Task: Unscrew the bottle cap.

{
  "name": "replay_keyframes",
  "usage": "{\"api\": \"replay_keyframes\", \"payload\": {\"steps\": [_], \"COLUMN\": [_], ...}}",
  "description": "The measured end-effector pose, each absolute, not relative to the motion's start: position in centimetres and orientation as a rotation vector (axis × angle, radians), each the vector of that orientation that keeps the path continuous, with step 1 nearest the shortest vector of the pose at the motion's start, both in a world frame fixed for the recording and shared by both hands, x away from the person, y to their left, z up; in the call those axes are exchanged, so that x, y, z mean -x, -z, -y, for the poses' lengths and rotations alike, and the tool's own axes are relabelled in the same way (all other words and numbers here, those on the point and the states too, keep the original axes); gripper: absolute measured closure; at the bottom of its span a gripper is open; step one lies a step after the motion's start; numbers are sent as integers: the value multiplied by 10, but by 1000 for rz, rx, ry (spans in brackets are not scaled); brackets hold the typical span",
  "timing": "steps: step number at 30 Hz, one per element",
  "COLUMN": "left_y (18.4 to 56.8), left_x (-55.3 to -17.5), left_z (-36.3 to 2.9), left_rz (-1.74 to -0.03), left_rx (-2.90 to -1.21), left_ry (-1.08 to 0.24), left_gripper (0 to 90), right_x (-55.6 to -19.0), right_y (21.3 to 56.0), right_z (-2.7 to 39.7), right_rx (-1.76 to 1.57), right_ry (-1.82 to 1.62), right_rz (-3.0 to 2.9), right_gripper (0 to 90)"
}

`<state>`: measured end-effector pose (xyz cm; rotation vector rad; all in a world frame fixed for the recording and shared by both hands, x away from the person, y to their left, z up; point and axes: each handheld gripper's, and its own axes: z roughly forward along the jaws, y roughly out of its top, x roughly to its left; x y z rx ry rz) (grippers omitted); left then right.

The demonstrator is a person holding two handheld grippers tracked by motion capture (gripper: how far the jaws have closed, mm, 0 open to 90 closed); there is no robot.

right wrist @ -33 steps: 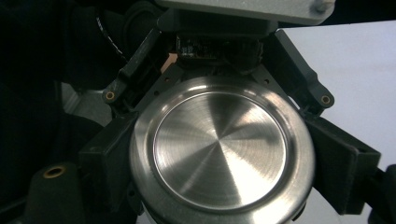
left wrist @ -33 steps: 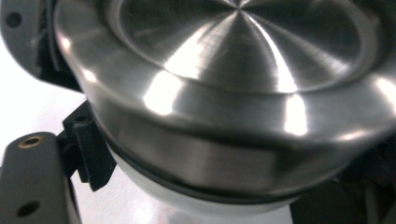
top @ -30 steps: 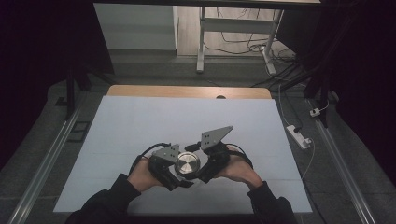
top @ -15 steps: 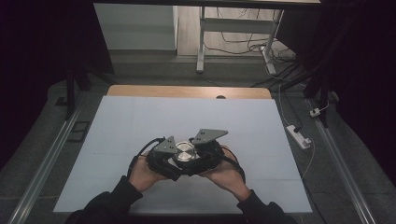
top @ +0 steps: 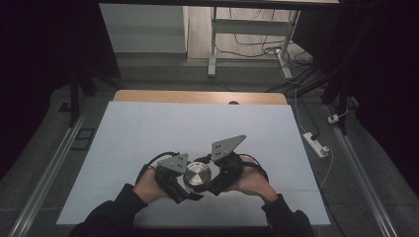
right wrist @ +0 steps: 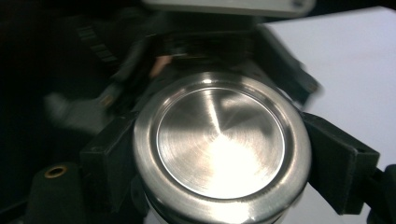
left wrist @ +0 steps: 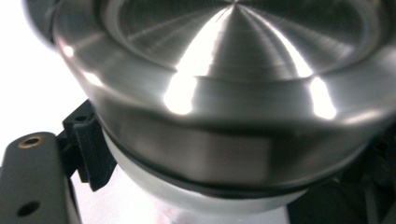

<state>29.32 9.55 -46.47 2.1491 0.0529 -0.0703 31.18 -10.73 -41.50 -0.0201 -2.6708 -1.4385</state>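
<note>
A jar with a round brushed-metal lid (top: pixel 196 175) is held just above the white table top (top: pixel 197 123), near its front edge. My left gripper (top: pixel 181 181) comes in from the left and is shut on the jar; in the left gripper view the lid (left wrist: pixel 224 70) looms close over the pale jar body (left wrist: pixel 187 198). My right gripper (top: pixel 213 177) comes in from the right. Its jaws have just been closing and now press on the lid (right wrist: pixel 219 140) from both sides, one black finger (right wrist: pixel 338 168) against the rim.
A wooden strip (top: pixel 197 97) runs along the table's far edge. A white power strip (top: pixel 316 143) with its cable lies on the floor at the right. Desk legs (top: pixel 212 44) and cables stand beyond the table. Metal rails (top: pixel 47 182) flank both sides.
My right gripper has moved left up to the jar and closed its jaws on the lid. The left gripper has kept the jar in place.
</note>
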Motion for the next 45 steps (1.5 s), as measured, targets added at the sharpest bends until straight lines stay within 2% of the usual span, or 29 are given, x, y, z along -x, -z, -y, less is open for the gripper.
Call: {"api": "replay_keyframes", "payload": {"steps": [4, 8, 10, 14, 18, 23, 31, 38, 41, 45], "left_y": [465, 466, 467, 469, 469, 467, 467, 471, 471, 468], "left_x": [-292, -299, -302, -304, -303, -301, -300, -289, -289, -295], "left_z": [-94, -100, -102, -102, -101, -102, -102, -92, -91, -99], "left_rz": [-49, -193, -282, -403, -427, -382, -199, 15, -2, -138], "left_rx": [-2143, -2163, -2167, -2168, -2167, -2162, -2175, -2191, -2189, -2157], "left_ry": [65, -23, -65, -135, -142, -117, -14, 65, 55, -5], "left_gripper": [152, 152, 152, 152, 152, 153, 152, 152, 152, 152], "right_x": [-310, -314, -314, -308, -302, -298, -305, -309, -309, -311], "right_y": [414, 401, 398, 405, 414, 417, 417, 423, 425, 414], "right_z": [112, 121, 122, 108, 91, 87, 99, 108, 110, 114], "right_rx": [-106, 141, 290, 478, 566, 530, 273, -93, -132, 17], "right_ry": [1461, 1554, 1554, 1506, 1506, 1511, 1480, 1441, 1433, 1517], "right_rz": [2631, 2663, 2707, 2867, 2932, 2935, 2802, 2625, 2608, 2652], "right_gripper": [161, 39, 12, 19, 64, 173, 177, 176, 168, 84]}}
